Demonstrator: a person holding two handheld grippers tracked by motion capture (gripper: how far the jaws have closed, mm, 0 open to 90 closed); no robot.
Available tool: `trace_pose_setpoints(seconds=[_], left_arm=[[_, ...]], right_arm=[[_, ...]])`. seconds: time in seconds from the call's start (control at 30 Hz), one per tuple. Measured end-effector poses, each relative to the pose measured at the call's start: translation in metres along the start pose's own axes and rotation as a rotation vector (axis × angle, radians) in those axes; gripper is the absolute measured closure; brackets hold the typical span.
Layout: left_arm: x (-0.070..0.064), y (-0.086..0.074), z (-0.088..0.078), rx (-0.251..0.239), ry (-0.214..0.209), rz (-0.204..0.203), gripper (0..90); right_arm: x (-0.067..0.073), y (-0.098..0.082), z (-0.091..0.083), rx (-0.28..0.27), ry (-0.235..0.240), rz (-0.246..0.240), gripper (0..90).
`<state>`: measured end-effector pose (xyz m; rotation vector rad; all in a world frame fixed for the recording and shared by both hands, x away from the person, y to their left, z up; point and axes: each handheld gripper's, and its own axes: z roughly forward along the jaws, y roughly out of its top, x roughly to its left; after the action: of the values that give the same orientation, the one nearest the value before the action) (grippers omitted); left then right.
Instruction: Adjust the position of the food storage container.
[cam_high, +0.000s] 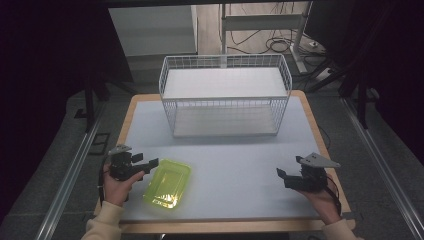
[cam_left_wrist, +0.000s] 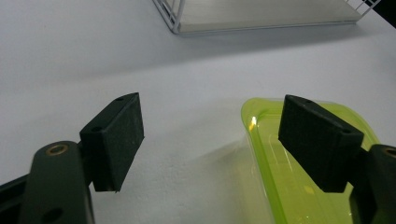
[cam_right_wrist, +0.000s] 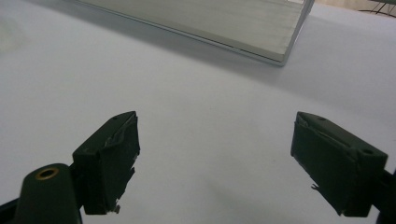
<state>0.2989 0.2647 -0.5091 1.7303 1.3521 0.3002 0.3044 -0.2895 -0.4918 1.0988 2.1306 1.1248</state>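
Work looks barely begun: green tray (cam_high: 167, 183) lies on the bench (cam_high: 240, 165), lower left of frame, ungrasped; left gripper (cam_high: 150, 164) beside its rim and right gripper (cam_high: 281, 174) have jaws spread, empty.

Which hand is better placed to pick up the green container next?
Left, probably. The left gripper is open right at the green container, one jaw over its rim in the left gripper view. The right gripper, also open, sits far across the table over bare surface.
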Motion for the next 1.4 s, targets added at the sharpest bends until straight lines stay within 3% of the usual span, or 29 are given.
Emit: trace_pose_setpoints(seconds=[0.33, 0.77, 0.9, 0.93, 0.97, 1.17, 1.4], left_arm=[[-0.006, -0.003, -0.01, -0.007, -0.012, 0.03, 21.8], [-0.01, 0.004, -0.018, -0.018, -0.036, 0.021, 22.7], [-0.015, 0.007, -0.021, 0.004, -0.067, 0.029, 25.3], [-0.019, 0.008, -0.024, 0.012, -0.104, 0.038, 25.8], [-0.022, 0.009, -0.026, 0.017, -0.11, 0.049, 26.0], [-0.034, 0.011, -0.036, 0.024, -0.093, 0.085, 28.2], [-0.041, 0.012, -0.04, 0.03, -0.105, 0.089, 29.3]], right_arm=[[0.0, 0.002, 0.0, -0.002, -0.006, 0.016, 17.6], [0.002, 0.0, -0.001, -0.001, -0.01, 0.017, 18.5], [-0.001, -0.002, -0.002, 0.002, -0.012, 0.031, 18.6], [-0.001, -0.002, -0.003, 0.005, -0.013, 0.03, 18.6], [-0.001, -0.003, -0.003, 0.005, -0.013, 0.027, 18.6], [0.003, -0.003, -0.003, 0.007, -0.005, 0.025, 18.6], [0.003, -0.002, -0.001, 0.01, 0.0, 0.02, 18.6]])
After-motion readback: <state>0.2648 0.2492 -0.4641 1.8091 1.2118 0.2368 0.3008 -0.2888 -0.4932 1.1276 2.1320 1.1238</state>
